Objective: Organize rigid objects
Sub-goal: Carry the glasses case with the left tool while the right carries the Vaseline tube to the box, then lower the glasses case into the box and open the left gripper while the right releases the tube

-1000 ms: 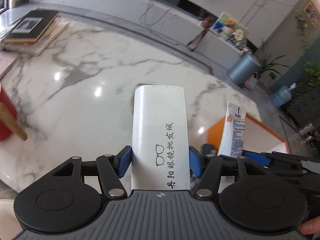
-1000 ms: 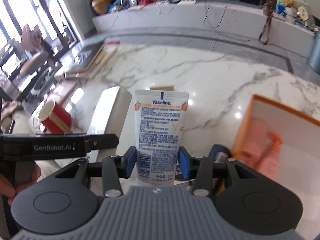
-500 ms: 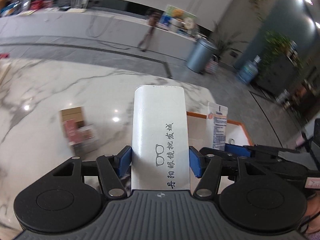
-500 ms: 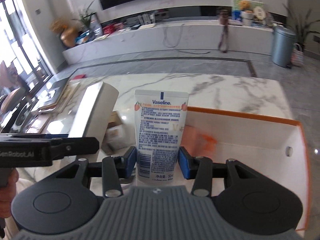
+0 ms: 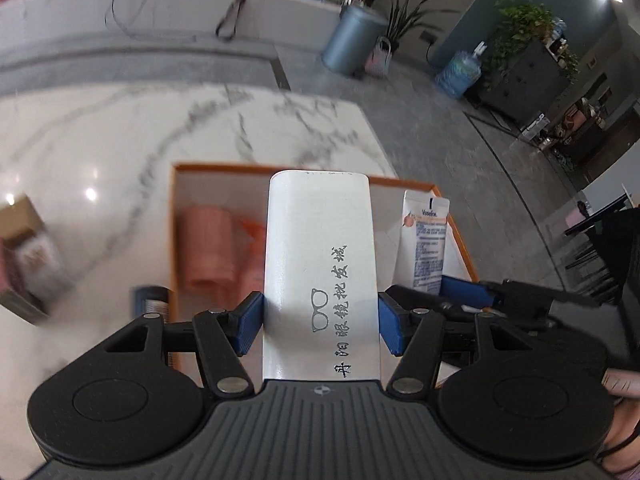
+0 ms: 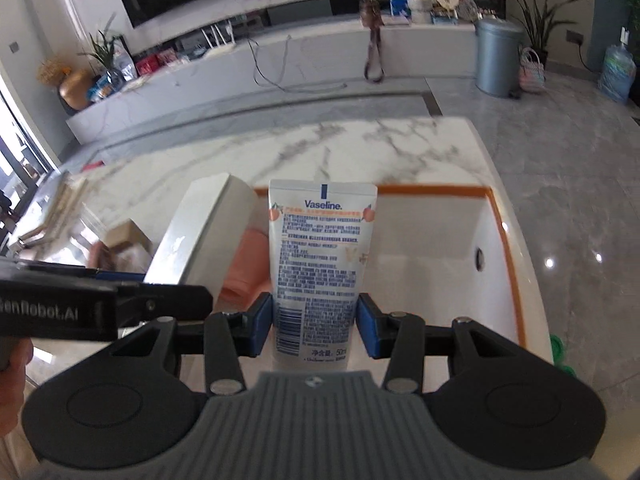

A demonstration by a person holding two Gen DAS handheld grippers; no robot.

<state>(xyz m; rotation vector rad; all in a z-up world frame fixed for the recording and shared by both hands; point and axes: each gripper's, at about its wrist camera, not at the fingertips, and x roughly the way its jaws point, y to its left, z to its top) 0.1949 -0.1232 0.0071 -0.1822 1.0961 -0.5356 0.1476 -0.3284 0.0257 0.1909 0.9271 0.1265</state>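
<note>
Two grippers, each carried by a person's hand, hang over a white box with an orange rim [image 5: 456, 222] on a marble table [image 5: 120, 140]. The left gripper [image 5: 320, 326] pinches a white glasses case [image 5: 320, 248] between its blue pads, the case running lengthwise out past the jaws with its far end above the box's back rim. Just right of those jaws, the right gripper [image 6: 316, 326] clamps a Vaseline tube [image 6: 320, 248] near its lower end, the crimped end pointing ahead of the jaws. Beyond and left of the left jaws, pink items [image 5: 208, 252] lie blurred inside the box. Outside it, further left, a cardboard carton [image 5: 24, 256] rests on the marble.
</note>
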